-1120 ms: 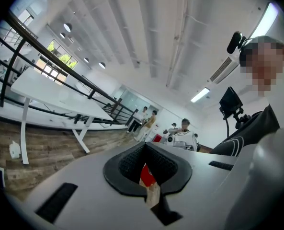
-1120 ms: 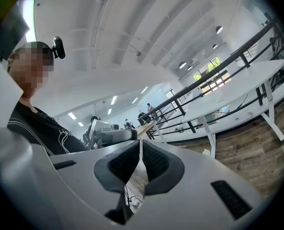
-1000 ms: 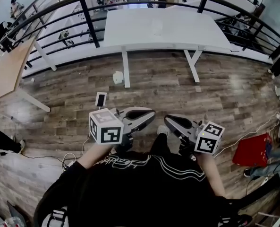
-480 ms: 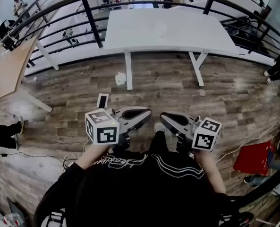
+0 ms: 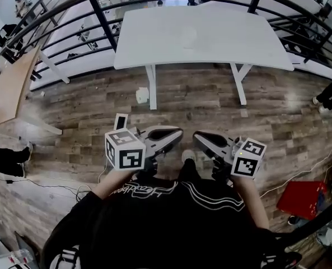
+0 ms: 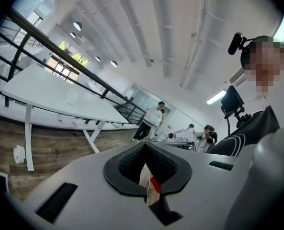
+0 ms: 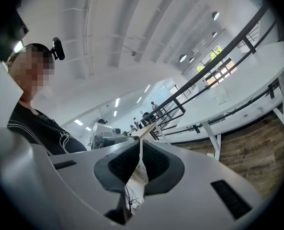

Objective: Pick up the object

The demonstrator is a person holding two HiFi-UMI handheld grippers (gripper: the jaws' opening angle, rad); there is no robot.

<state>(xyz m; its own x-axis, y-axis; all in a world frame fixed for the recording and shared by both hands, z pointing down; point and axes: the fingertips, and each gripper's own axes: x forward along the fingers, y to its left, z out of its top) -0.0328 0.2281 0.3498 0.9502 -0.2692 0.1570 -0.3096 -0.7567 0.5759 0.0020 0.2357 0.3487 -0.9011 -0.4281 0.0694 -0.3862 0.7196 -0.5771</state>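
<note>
A plank wooden floor (image 5: 277,111) fills most of the head view. On it stands a long white worktop (image 5: 233,38) on white legs, and a black railing (image 5: 98,15) curves behind that. Nearest the camera is the person's black top (image 5: 171,228) with thin white stripes, and both forearms reach forward from it. The 2 grippers are held side by side above the floor, short of the worktop, with their tips angled towards each other but apart. The left claw (image 5: 178,133) carries its marker cube (image 5: 125,150) at the rear. In the left gripper view its dark pads meet along a thin slit with nothing gripped, and only a sliver of background and a scrap of red show through. The right claw (image 5: 199,137), with a marker cube of its own, is likewise closed all the way in the right gripper view and holds nothing. A red box (image 5: 297,198) lies on the floor at the right, beyond the right forearm. A small white container (image 5: 142,95) sits on the floor just beside the worktop's left leg. The object (image 5: 188,35) is a faint pale shape standing near the middle of the worktop. It is too washed out to identify and lies well apart from both claws.
</note>
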